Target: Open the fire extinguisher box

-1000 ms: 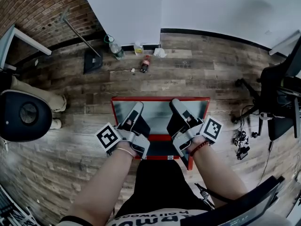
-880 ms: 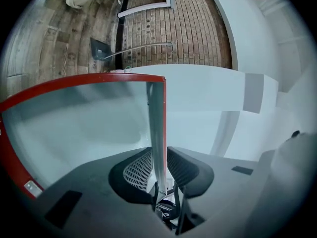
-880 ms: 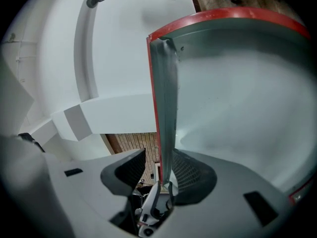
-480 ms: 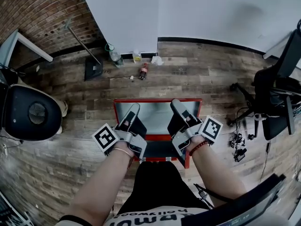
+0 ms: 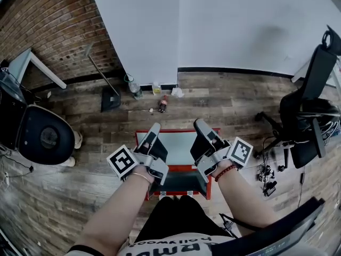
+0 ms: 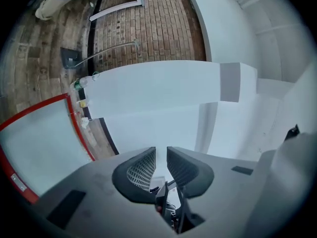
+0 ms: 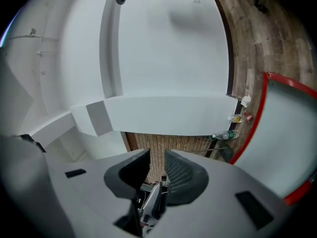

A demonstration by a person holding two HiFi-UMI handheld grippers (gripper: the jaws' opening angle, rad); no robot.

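Note:
The fire extinguisher box (image 5: pixel 177 133) lies flat on the wooden floor, a red frame around a pale panel. It also shows at the left edge of the left gripper view as a red frame (image 6: pixel 74 123), and at the right edge of the right gripper view (image 7: pixel 253 118). Both grippers hang above the box, pointing level towards the white wall. My left gripper (image 5: pixel 153 129) (image 6: pixel 161 155) stands open by a narrow gap with nothing in it. My right gripper (image 5: pixel 199 124) (image 7: pixel 157 157) has just been closing; a small gap remains and nothing is between its jaws.
By the wall stand a plastic bottle (image 5: pixel 133 87), a small soda bottle (image 5: pixel 163 104) and a dustpan (image 5: pixel 110 98) with a long handle. A black office chair (image 5: pixel 309 116) and loose cables (image 5: pixel 266 175) are at the right. A dark round seat (image 5: pixel 45 138) is at the left.
Both grippers have risen away from the box, which now looks smaller and further below. More of the white wall is in view. The right jaws have narrowed.

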